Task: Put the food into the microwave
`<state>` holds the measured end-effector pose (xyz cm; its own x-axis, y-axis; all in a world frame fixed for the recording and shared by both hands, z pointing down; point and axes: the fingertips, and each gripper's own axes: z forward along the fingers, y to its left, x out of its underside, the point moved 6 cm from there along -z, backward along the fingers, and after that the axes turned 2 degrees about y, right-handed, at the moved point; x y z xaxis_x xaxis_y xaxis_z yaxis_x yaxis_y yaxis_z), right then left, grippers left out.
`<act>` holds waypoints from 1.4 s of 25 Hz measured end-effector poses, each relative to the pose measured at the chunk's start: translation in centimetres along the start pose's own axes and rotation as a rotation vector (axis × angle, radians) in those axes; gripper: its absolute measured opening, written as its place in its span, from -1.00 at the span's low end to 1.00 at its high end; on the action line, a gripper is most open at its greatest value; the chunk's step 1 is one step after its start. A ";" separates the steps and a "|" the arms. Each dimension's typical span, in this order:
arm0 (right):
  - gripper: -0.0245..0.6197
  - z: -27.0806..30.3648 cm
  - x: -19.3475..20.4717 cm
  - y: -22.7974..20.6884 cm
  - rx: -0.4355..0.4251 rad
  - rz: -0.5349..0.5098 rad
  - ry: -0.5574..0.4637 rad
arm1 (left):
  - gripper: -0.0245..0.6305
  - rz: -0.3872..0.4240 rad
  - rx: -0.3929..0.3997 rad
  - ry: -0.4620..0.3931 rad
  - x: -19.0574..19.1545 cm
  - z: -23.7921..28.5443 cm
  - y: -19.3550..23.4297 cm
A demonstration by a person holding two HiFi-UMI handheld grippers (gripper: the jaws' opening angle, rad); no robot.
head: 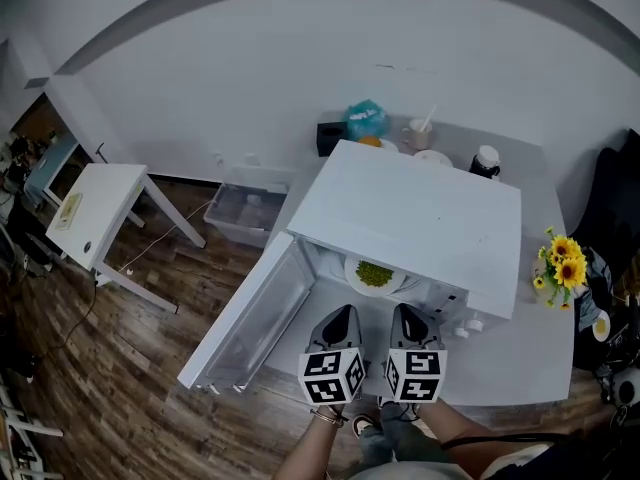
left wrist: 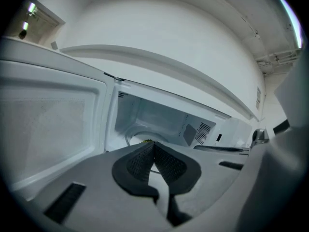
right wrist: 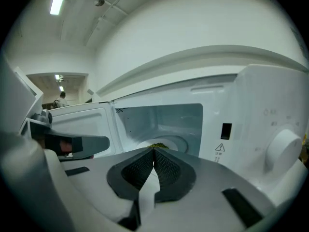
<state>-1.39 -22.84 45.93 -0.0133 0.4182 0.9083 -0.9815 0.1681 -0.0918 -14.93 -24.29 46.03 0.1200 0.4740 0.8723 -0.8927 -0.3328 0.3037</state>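
A white microwave stands on the grey table with its door swung open to the left. Inside, on the turntable, sits a white plate of green food, its top showing just past the jaws in the right gripper view. My left gripper and right gripper hover side by side just in front of the opening, both shut with nothing between the pads. In the left gripper view the jaws point into the cavity.
Behind the microwave are a teal bag, a cup with a spoon and a dark jar. Sunflowers stand at the table's right edge. A plastic bin and a white side table are on the wooden floor at left.
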 end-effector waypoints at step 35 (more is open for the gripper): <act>-0.87 -4.2 -1.0 -0.1 -0.181 -0.050 0.020 | -0.92 -0.004 -0.076 -0.011 0.6 -4.0 -4.9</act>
<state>-0.49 -19.46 43.34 0.0406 0.4230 0.9052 -0.9305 0.3460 -0.1200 -12.26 -19.14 43.52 0.1284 0.4658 0.8755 -0.9225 -0.2679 0.2778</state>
